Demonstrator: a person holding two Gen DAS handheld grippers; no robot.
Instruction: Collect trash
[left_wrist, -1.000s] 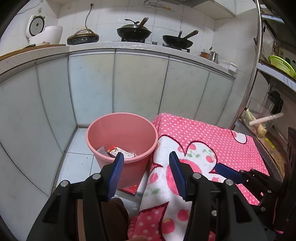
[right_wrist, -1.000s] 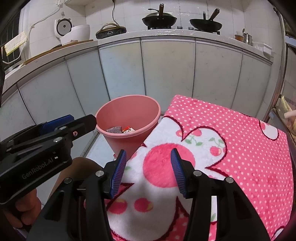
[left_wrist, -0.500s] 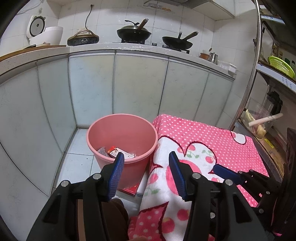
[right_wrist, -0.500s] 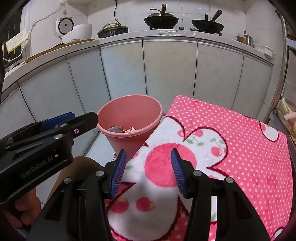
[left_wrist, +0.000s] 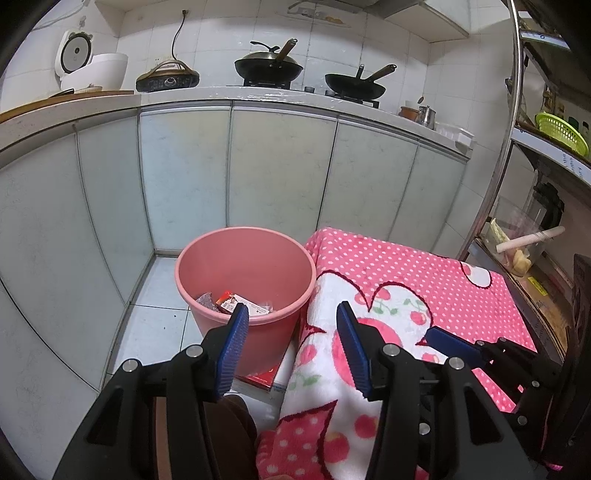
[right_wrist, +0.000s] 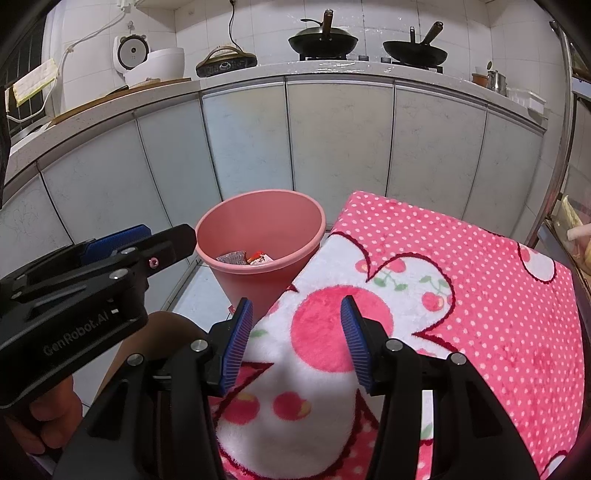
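Observation:
A pink plastic bucket (left_wrist: 207, 266) stands on the tiled floor beside the table; it also shows in the right wrist view (right_wrist: 221, 229). Several wrappers (left_wrist: 231, 302) lie at its bottom, also seen in the right wrist view (right_wrist: 243, 257). My left gripper (left_wrist: 291, 314) is open and empty, held near and above the bucket's right rim. My right gripper (right_wrist: 297, 308) is open and empty above the front of the pink blanket (right_wrist: 461, 280). The left gripper (right_wrist: 147, 240) also shows at the left of the right wrist view, and the right gripper (left_wrist: 448, 341) at the right of the left wrist view.
The table is covered by a pink polka-dot blanket (left_wrist: 406, 273). A red box (left_wrist: 262, 378) lies on the floor under the bucket's edge. Grey cabinet doors (left_wrist: 277, 173) run behind, with pans on the counter (left_wrist: 269, 68). A metal shelf rack (left_wrist: 495, 177) stands at the right.
Both grippers have drifted very slightly; the views are almost unchanged. Both stay open and empty.

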